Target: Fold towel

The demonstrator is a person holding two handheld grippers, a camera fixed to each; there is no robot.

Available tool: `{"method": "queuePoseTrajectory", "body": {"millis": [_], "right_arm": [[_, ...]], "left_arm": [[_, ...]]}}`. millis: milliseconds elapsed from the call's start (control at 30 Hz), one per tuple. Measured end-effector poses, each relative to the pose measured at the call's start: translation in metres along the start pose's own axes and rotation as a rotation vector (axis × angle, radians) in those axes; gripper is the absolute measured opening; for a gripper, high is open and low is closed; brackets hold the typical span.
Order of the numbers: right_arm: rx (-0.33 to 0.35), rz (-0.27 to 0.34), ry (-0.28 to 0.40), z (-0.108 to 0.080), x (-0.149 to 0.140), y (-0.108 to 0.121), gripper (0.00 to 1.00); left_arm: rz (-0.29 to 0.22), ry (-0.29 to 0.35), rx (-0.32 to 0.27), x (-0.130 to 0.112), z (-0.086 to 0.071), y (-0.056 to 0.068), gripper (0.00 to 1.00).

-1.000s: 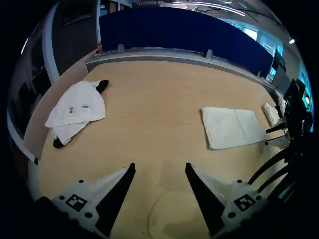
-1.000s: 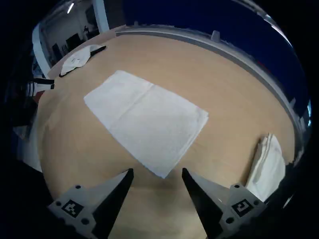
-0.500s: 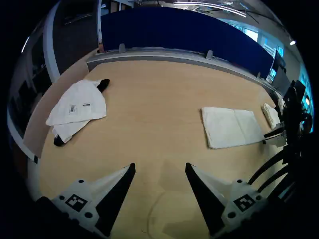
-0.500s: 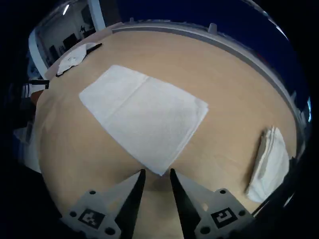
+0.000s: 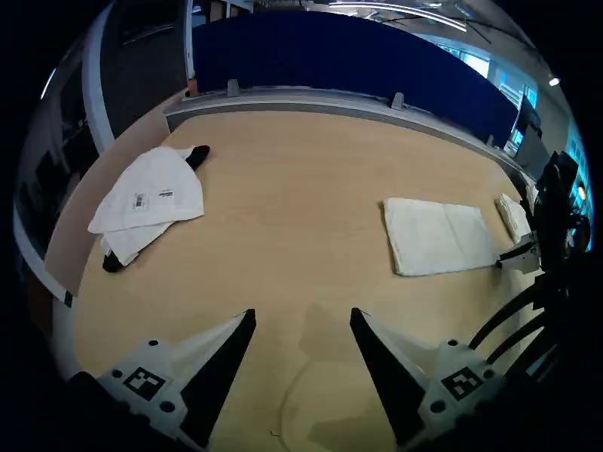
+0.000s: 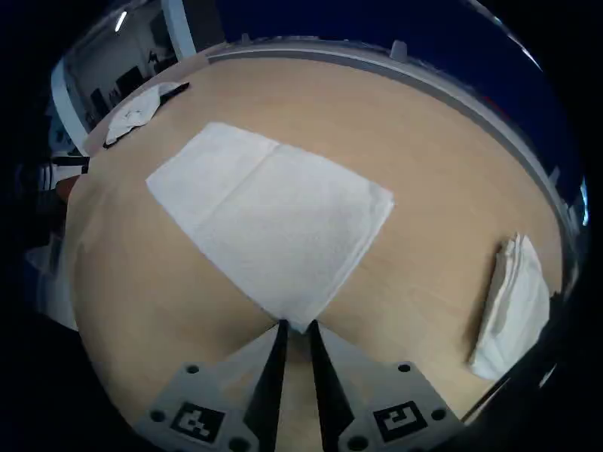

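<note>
On the wooden table [image 5: 301, 181], right of centre in the left gripper view, the towel [image 5: 437, 235] lies flat and spread as a single rectangle with one crease line across it; no new fold has been made yet. In the right gripper view its near corner points straight at the camera.

Change over the last second: the right gripper [image 6: 295, 325] has gone from fingers set wide apart to fingers drawn almost together; the towel's near corner now sits between the tips, with only a narrow slit left, so the corner is judged to be pinched. The towel itself has not shifted or lifted; its outline on the table matches the earlier pictures.

The left gripper [image 5: 301, 311] is unchanged; its fingers stand wide apart over bare table, well apart from the towel, holding nothing.

Meaning for the task: the grasp stage appears complete on one corner; the next stage would be to lift that corner and carry it across to the opposite edge. Risk: a one-corner pinch may drag the cloth rather than fold it, and the left gripper is not yet placed to hold a second corner.

Also present: a folded stack [image 6: 516, 301] near the right edge; a loose white cloth pile [image 5: 147, 200] at the far left.
</note>
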State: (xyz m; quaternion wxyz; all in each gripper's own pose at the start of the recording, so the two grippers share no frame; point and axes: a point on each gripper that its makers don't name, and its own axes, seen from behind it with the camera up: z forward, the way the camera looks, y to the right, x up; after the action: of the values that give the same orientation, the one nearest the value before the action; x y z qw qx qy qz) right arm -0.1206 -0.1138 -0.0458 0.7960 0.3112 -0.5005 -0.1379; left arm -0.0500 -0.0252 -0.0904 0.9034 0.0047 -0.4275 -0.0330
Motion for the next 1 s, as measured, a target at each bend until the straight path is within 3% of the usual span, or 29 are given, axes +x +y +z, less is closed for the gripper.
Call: {"method": "queuePoseTrajectory", "body": {"millis": [200, 700, 1000], "right_arm": [[-0.009, -0.006, 0.015, -0.002, 0.004, 0.0, 0.07], [-0.032, -0.048, 0.053, -0.027, 0.038, -0.002, 0.06], [-0.046, -0.143, 0.068, -0.045, 0.077, -0.017, 0.06]], "left_arm": [[0.002, -0.001, -0.002, -0.002, 0.0, 0.0, 0.93], [-0.004, 0.006, -0.009, -0.001, -0.004, 0.001, 0.93], [-0.025, 0.016, -0.019, -0.001, -0.01, 0.002, 0.93]]}}
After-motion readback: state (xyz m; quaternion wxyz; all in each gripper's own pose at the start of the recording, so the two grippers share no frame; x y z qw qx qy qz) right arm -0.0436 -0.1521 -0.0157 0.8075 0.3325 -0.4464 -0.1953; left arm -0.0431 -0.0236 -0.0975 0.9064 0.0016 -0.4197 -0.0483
